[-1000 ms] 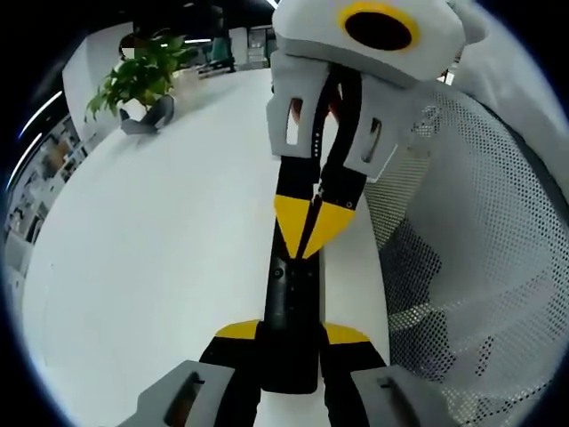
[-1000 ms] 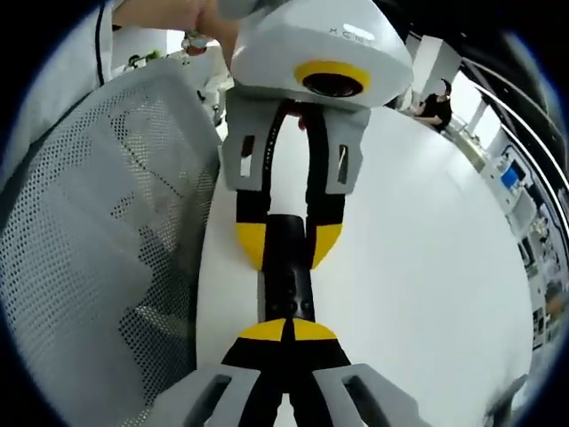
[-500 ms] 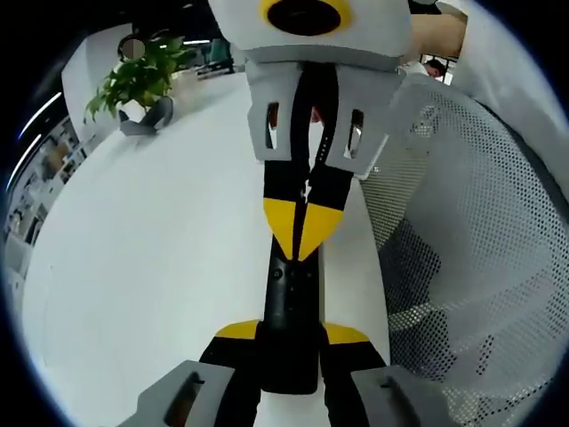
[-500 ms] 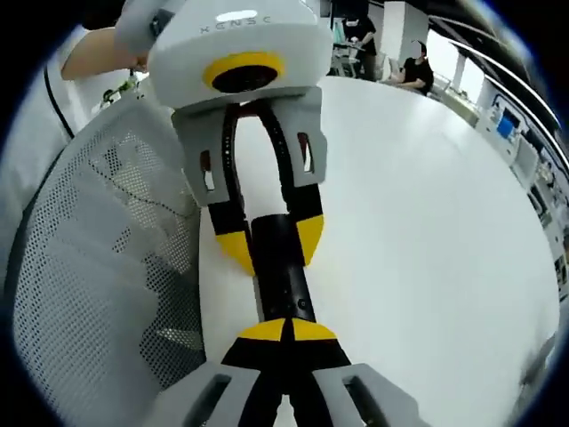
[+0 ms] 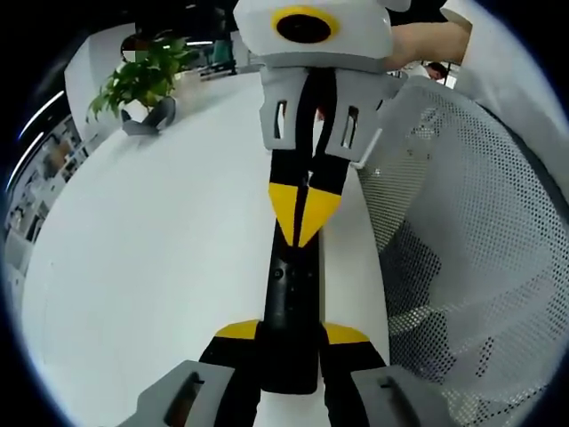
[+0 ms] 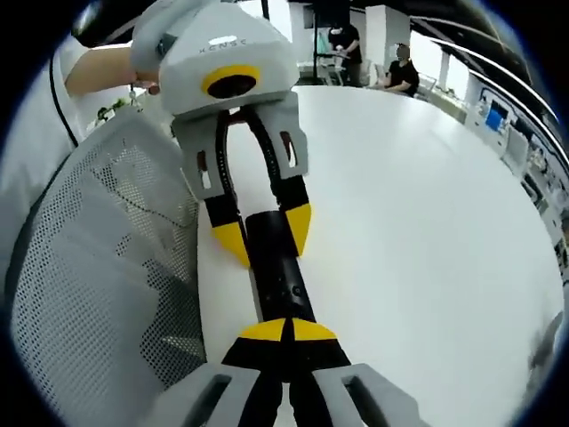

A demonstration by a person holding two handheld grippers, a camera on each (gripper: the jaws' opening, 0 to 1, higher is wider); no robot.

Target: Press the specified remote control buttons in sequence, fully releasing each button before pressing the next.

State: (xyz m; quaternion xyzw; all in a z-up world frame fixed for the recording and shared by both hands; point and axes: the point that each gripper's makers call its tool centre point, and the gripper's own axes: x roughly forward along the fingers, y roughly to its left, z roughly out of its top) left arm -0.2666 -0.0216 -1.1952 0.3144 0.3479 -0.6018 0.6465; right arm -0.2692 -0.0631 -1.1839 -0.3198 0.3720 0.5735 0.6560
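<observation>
A black remote control (image 5: 289,285) lies lengthwise along the white table (image 5: 160,249). My left gripper (image 5: 292,331) is shut on its near end, one yellow fingertip on each side. My right gripper (image 5: 302,218) comes in from above with its yellow tips pressed together, pointing down at the remote's far part. In the right gripper view, the right gripper (image 6: 286,331) is shut with nothing in it, its tips over the remote control (image 6: 280,285). Beyond it, the left gripper (image 6: 265,236) clamps the other end. I cannot tell whether the tips touch a button.
A white mesh chair back (image 5: 471,267) stands close beside the table edge, also the chair back (image 6: 98,285) at the left. A potted plant (image 5: 142,80) in a grey pot sits at the table's far side. People (image 6: 400,71) sit at the far end.
The right gripper has tilted and shifted a little above the remote, its tips still shut together. The left gripper keeps its hold and the remote has not moved.
</observation>
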